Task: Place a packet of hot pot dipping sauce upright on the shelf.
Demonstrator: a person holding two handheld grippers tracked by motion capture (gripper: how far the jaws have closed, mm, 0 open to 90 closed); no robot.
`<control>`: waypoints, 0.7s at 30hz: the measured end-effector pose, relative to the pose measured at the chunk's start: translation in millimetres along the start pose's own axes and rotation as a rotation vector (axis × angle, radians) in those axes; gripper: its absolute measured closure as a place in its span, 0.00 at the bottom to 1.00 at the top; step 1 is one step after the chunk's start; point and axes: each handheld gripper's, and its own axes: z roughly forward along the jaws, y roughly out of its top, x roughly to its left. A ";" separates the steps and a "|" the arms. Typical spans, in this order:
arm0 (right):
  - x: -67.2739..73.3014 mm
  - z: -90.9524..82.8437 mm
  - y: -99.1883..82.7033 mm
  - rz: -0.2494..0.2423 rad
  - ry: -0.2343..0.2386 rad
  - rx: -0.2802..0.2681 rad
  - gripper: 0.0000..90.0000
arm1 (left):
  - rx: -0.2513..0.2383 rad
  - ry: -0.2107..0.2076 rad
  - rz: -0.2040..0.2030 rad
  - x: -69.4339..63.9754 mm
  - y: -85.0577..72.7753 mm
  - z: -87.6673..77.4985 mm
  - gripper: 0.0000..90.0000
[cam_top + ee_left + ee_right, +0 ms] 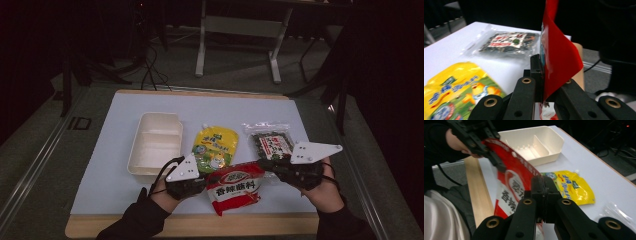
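High view: both grippers point(202, 181) point(270, 166) pinch red packet point(235, 186) edges.

Showing a dim room, with most of the light falling on a white work surface point(125, 175) lying over a wooden tabletop point(190, 225), its pale wood edge running along the near side. Sitting on a grey floor point(235, 70), with metal rails point(35, 165) running along the left and right of the table. Standing beyond the far edge, a white metal desk frame point(240, 30) with two legs and a crossbar. Trailing across the floor near it, dark cables point(150, 65). Fading into deep shadow at the back and both sides, with dark stands or chair legs point(330, 75) barely showing at the right.
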 end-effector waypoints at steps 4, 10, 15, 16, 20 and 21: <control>-0.8 -3.9 -6.6 0.001 -0.004 -0.003 0.86 | -0.004 -0.045 -0.001 -3.4 3.9 1.3 1.00; -4.1 12.5 -17.9 0.015 0.038 0.066 0.64 | -0.028 -0.067 0.006 -5.7 8.5 -1.8 1.00; -5.7 27.3 -24.8 0.024 0.119 0.057 0.82 | -0.056 -0.047 -0.004 -2.5 13.8 -9.5 1.00; -5.0 27.3 -23.8 0.020 0.128 0.048 0.87 | -0.061 -0.038 -0.011 -1.7 14.4 -10.7 1.00; -1.6 27.6 -18.5 0.000 0.156 0.042 0.99 | -0.052 -0.032 -0.013 3.4 15.8 -13.2 1.00; -1.1 27.9 -17.1 -0.003 0.154 0.053 1.00 | -0.052 -0.032 -0.013 3.4 15.8 -13.2 1.00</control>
